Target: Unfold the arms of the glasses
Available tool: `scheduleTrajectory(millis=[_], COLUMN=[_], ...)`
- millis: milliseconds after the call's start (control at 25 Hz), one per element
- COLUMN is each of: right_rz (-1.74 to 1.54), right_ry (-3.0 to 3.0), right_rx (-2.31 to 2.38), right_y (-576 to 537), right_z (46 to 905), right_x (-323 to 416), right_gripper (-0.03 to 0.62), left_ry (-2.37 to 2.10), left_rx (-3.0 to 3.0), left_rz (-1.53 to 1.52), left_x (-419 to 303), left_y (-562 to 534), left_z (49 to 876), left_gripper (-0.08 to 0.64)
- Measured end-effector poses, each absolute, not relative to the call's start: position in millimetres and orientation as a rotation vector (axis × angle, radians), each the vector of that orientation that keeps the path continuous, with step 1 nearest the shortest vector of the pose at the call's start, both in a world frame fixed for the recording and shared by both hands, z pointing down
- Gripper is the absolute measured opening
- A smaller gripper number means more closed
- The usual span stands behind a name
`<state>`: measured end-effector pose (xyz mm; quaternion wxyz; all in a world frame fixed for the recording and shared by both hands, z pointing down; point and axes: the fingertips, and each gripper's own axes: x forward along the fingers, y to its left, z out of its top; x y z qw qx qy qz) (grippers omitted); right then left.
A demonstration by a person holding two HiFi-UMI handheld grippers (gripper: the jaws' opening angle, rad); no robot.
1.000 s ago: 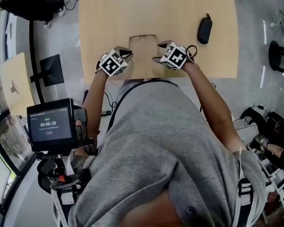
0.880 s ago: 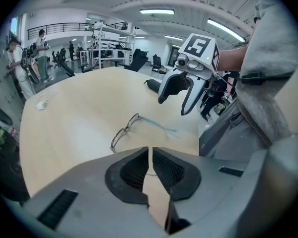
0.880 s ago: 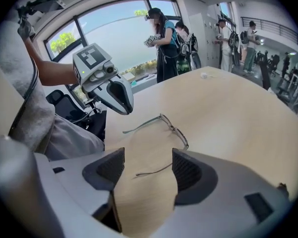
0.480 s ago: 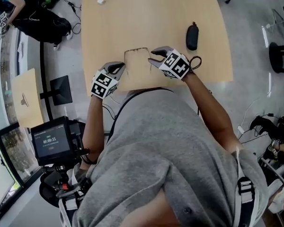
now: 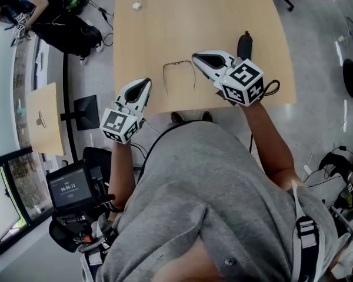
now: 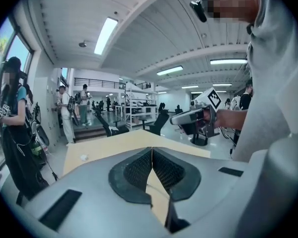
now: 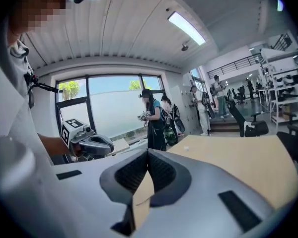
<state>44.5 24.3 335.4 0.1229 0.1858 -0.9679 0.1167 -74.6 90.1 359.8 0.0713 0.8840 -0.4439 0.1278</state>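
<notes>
The thin dark-framed glasses (image 5: 179, 75) lie on the light wooden table (image 5: 194, 16) near its front edge, both arms pointing toward me. My left gripper (image 5: 146, 82) hovers left of them, clear of the frame, jaws shut and empty. My right gripper (image 5: 195, 56) is raised just right of the glasses, also shut with nothing in it. In the left gripper view the pads (image 6: 139, 170) meet, and the right gripper (image 6: 188, 117) shows beyond. The right gripper view shows closed pads (image 7: 161, 171) and the left gripper (image 7: 92, 144) across from it.
A black glasses case (image 5: 243, 42) lies on the table behind my right gripper. A small white item with a cord (image 5: 137, 6) sits at the table's far left. People (image 6: 12, 133) stand left of the table, and a small side table (image 5: 44, 119) is on the floor.
Both grippers have risen off the table and away from the glasses, now pointing nearly level. The right jaws have closed. The glasses stay on the table.
</notes>
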Motion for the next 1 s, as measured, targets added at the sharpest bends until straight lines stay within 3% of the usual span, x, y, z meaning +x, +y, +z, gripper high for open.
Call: scheduleTrajectory(millis=[320,1000], right_rz=[0.122,0.093], right_ry=[-2.866,-3.027], right_rx=[0.578,0.784], right_y=[47,211], right_z=[276,240], right_x=[34,-5], right_gripper=[0.006,0.006], left_ry=[-1.583,-1.488], left_rx=[2.646,2.841], left_rz=[0.165,-0.008], left_x=[-124,-156], left_y=[118,256], left_z=[280,265], left_gripper=[0.006,0.006])
